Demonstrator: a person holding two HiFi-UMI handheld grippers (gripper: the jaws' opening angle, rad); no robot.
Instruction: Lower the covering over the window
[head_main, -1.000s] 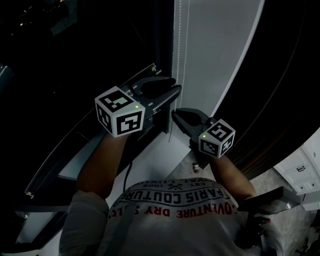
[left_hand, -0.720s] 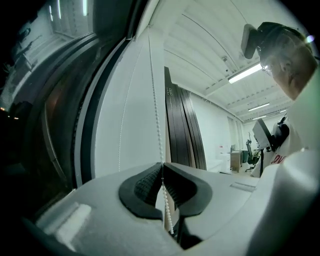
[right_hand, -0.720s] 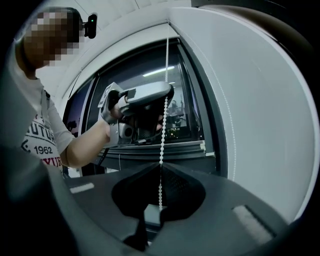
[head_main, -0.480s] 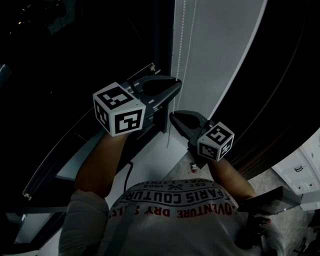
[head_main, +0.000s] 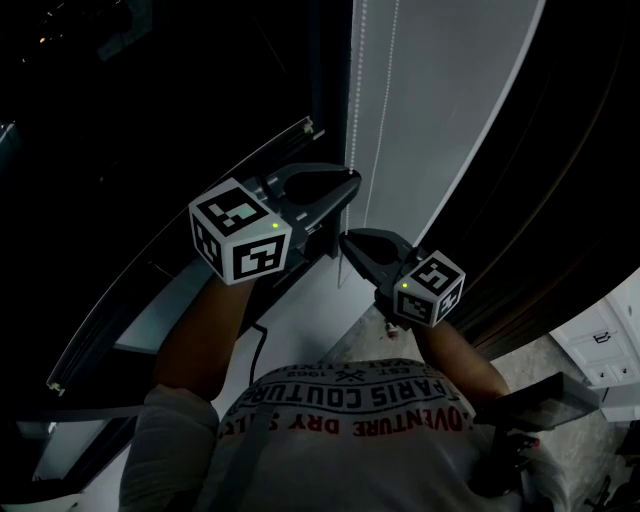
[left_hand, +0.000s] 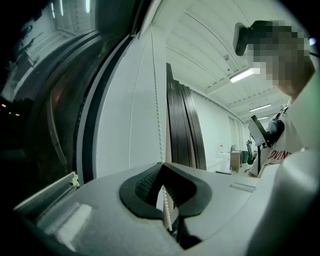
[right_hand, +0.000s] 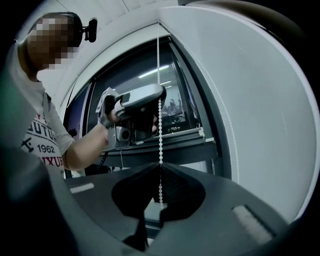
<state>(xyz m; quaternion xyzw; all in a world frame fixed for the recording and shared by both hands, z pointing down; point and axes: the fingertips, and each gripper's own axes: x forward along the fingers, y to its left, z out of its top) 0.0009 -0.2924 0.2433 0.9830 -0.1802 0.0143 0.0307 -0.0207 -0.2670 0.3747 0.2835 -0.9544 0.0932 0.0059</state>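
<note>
1. Bead chain (left_hand: 159, 115) is what is working the covering. It is hanging straight down just in front of the white panel (head_main: 450, 110), near the panel's edge on the side of the dark window glass (head_main: 150, 120).
2. The left gripper (left_hand: 161, 170) is clamping its jaws on this chain, with the beads running down through the notch between the pads.
3. The right gripper (right_hand: 160, 170) is pinching the same strand in front of the panel, lower down than the left one.
4. The chain is probably behaving as a light, limp thing that is only carrying force when pulled taut. The beads are likely giving the ribbed pads something to catch, so slipping seems a small worry.
5. A sharp jerk is the likelier risk, since small beads of this kind may snap or skip in the mechanism above.
6. The best hold is looking like one strand only, pinched between beads and drawn straight down along the panel.
7. The covering's own fabric is not showing clearly. A slim rail (right_hand: 175, 136) with a pale end cap is lying across the glass beside the panel, and it may be the bottom bar.
8. Counting up:
   - two grippers, both closed on the chain;
   - two strands in front of the panel, the held one and a thinner-looking second run (left_hand: 132, 125) hanging free;
   - one rail.
</note>
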